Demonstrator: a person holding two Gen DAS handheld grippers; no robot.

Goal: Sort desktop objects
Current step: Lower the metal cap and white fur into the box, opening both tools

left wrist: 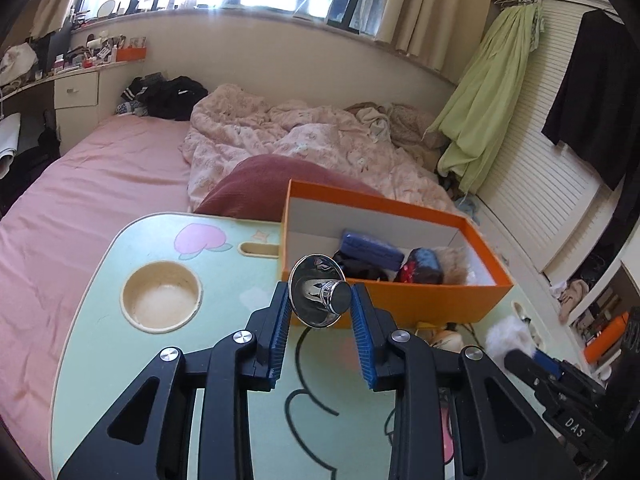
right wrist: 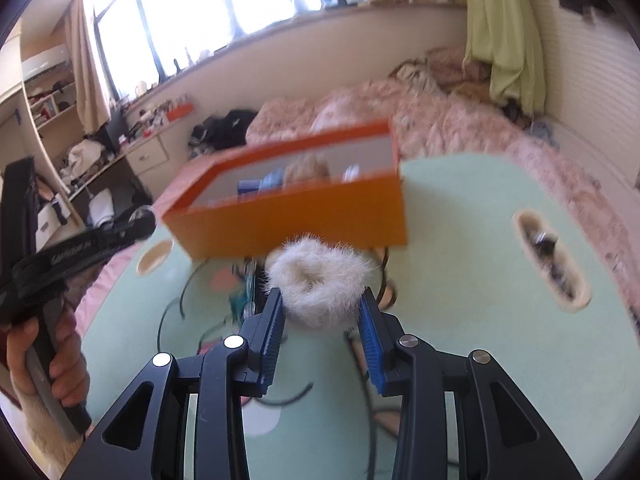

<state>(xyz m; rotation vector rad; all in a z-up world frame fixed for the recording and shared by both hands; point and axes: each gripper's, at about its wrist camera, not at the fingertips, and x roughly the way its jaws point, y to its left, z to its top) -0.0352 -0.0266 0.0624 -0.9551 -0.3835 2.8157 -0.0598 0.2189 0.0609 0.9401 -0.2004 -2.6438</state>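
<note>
Two grippers are each holding something above a pale green lap desk [left wrist: 104, 360] that sits on a pink bed [left wrist: 80, 184]. The left gripper [left wrist: 320, 312] is clamped on a shiny chrome object [left wrist: 318, 290], a flared disc with a short knob; its blue pads [left wrist: 280, 328] press the disc's edge on one side and the knob end on the other. What the piece actually is I cannot say from this view. It hangs just in front of the near wall of an open orange box [left wrist: 400, 300] standing on the far right part of the desk. Inside the box lie a dark blue case [left wrist: 372, 250], a black bundle, a red and blue item [left wrist: 422, 266] and something pale and fluffy [left wrist: 456, 258].

The right gripper [right wrist: 322, 312] is closed on a white fluffy scrunchie [right wrist: 320, 286], squeezed between its blue pads [right wrist: 272, 336] and held above the desk, just in front of the box's orange side [right wrist: 296, 216]. That view is motion-blurred, so the box contents there are only smears of colour. A few small items lie on the desk under and behind the scrunchie, too blurred to name.

A round cup recess [left wrist: 162, 298] is sunk into the desk's left part, and a long slot [right wrist: 552, 258] on its right edge holds small dark bits. The person's left hand [right wrist: 52, 364] grips the left tool's handle.
</note>
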